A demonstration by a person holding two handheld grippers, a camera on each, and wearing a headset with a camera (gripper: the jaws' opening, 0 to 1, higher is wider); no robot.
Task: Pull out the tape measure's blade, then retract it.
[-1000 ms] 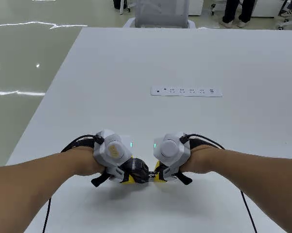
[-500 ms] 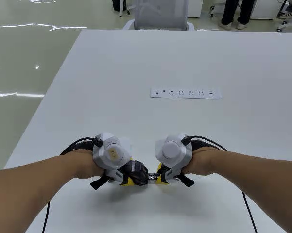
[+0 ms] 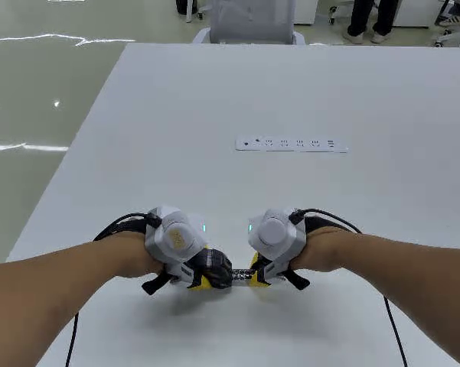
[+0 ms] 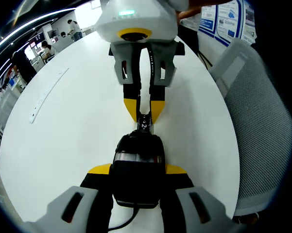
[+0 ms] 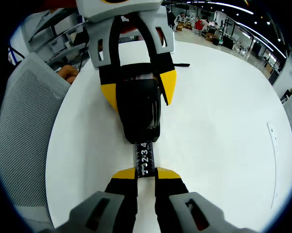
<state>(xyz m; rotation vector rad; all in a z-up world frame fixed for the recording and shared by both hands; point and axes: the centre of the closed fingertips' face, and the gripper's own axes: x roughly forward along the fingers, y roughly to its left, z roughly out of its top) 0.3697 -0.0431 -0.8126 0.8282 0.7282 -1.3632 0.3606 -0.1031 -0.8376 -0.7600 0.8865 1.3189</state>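
A black tape measure case (image 3: 214,269) lies near the front edge of the white table (image 3: 291,92). My left gripper (image 3: 202,277) is shut on it. In the left gripper view the case (image 4: 137,167) sits between my yellow-tipped jaws, midpoint (image 4: 137,170). A short length of blade (image 4: 144,125) runs from the case to my right gripper (image 4: 143,109), which faces it. In the right gripper view my right gripper (image 5: 145,173) is shut on the blade (image 5: 144,156), with a few numbered centimetres showing before the case (image 5: 141,109). The two grippers stand close together, right gripper (image 3: 256,277) just right of the case.
A white power strip (image 3: 291,144) lies mid-table, well beyond the grippers. A grey mesh chair (image 3: 249,19) stands at the far end, and another mesh chair (image 4: 267,121) is close behind me. A person's legs (image 3: 367,19) stand at the back right. The table's left edge drops to the glossy floor.
My right gripper has shifted a little to the right, drawing slightly more blade out of the case. The left gripper and the case have stayed put.
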